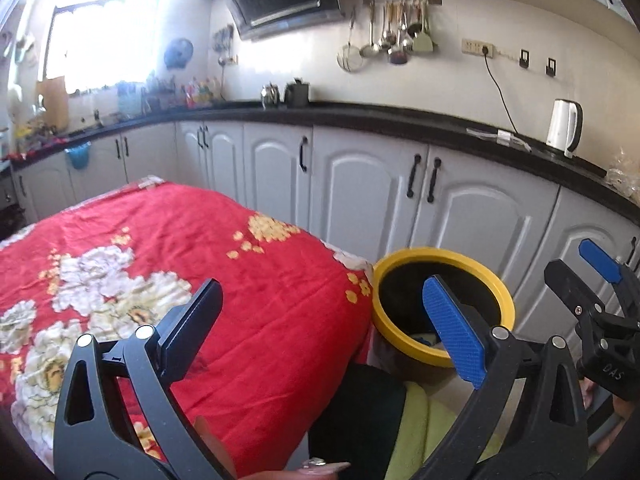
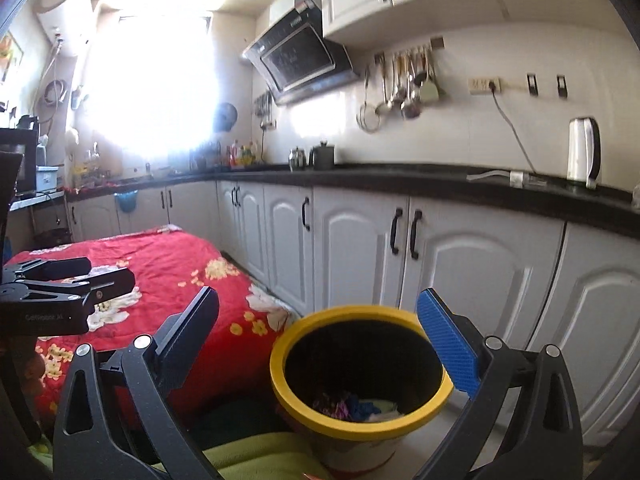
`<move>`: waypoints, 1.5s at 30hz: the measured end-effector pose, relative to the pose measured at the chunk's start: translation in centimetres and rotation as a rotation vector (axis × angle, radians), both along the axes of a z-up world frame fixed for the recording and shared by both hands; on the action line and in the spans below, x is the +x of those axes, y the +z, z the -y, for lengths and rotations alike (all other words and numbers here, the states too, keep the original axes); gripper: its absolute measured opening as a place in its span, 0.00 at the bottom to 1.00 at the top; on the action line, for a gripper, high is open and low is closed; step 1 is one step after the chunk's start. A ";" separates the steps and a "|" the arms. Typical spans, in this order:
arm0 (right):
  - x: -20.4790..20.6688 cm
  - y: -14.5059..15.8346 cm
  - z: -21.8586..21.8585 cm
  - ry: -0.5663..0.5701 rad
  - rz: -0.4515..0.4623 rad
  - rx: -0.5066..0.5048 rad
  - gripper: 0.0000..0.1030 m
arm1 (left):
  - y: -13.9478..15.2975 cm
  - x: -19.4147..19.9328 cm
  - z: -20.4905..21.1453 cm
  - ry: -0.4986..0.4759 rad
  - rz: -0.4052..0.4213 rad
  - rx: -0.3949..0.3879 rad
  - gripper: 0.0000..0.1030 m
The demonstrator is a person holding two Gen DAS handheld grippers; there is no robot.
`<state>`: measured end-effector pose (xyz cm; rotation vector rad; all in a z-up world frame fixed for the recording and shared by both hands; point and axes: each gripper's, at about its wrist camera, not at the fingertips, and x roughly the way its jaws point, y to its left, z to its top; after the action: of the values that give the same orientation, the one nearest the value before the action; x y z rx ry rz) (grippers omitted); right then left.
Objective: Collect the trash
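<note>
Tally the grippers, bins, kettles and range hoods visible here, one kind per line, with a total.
Grippers: 2, left and right, both open and empty
Bins: 1, yellow-rimmed bin
Kettles: 1, white kettle
Range hoods: 1, hood
Total: 5

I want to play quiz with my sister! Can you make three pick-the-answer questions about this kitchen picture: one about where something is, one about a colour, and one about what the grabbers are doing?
1. Where does the bin stand?
A. on the counter
B. on the floor beside the red-covered table
C. on the table

2. What colour is the bin's rim?
A. yellow
B. green
C. white

3. How are the right gripper and left gripper?
A. both open, holding nothing
B. both shut
C. one gripping a cup

Answers: 1 B, it sits low by the table's edge, before the cabinets. 2 A, the ring is yellow. 3 A, the fingers stand wide apart.
</note>
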<state>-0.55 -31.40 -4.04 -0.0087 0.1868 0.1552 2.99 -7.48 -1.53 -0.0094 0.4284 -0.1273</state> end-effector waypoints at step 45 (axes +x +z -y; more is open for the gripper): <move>-0.1 -0.4 0.0 -0.008 -0.008 0.001 0.94 | 0.6 -0.6 -0.7 0.010 0.038 -0.035 0.89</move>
<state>-0.63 -31.45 -4.47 -0.0064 0.1945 0.1478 2.37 -6.78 -0.94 -0.0435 0.3885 -0.1249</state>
